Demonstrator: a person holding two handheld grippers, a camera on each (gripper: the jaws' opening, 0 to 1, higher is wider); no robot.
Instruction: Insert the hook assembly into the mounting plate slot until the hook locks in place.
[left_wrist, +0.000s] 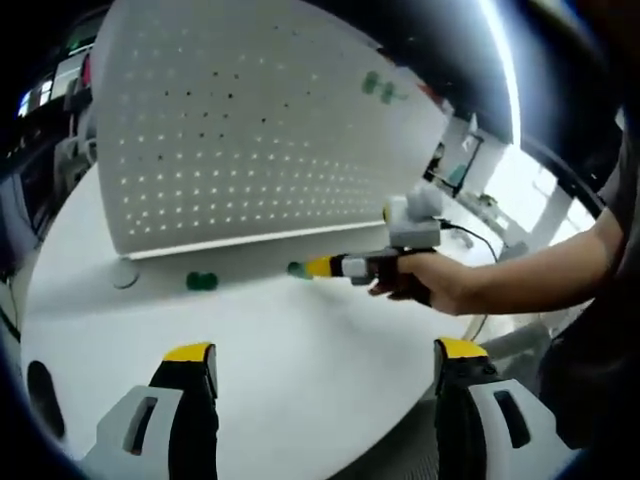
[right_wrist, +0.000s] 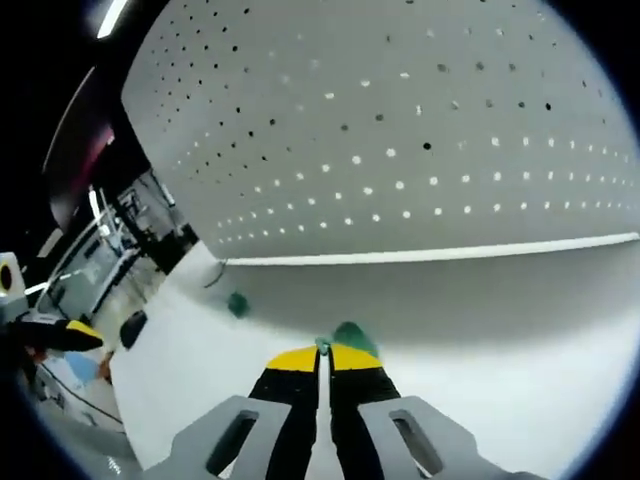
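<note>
White desk (left_wrist: 300, 340) carrying upright pegboard (left_wrist: 250, 130); right gripper (right_wrist: 323, 352) clamping green hook (right_wrist: 352, 337) near board base; left gripper (left_wrist: 325, 365) hovering with jaws apart; second green piece (left_wrist: 201, 282) lying beside board.

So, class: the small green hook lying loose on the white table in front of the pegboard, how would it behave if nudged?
The green hook looks tiny beside the pegboard, so it is probably light. Lying loose on the smooth white table, it would likely skid rather than stay put. Its exact shape is too blurred to tell whether it could roll.
</note>
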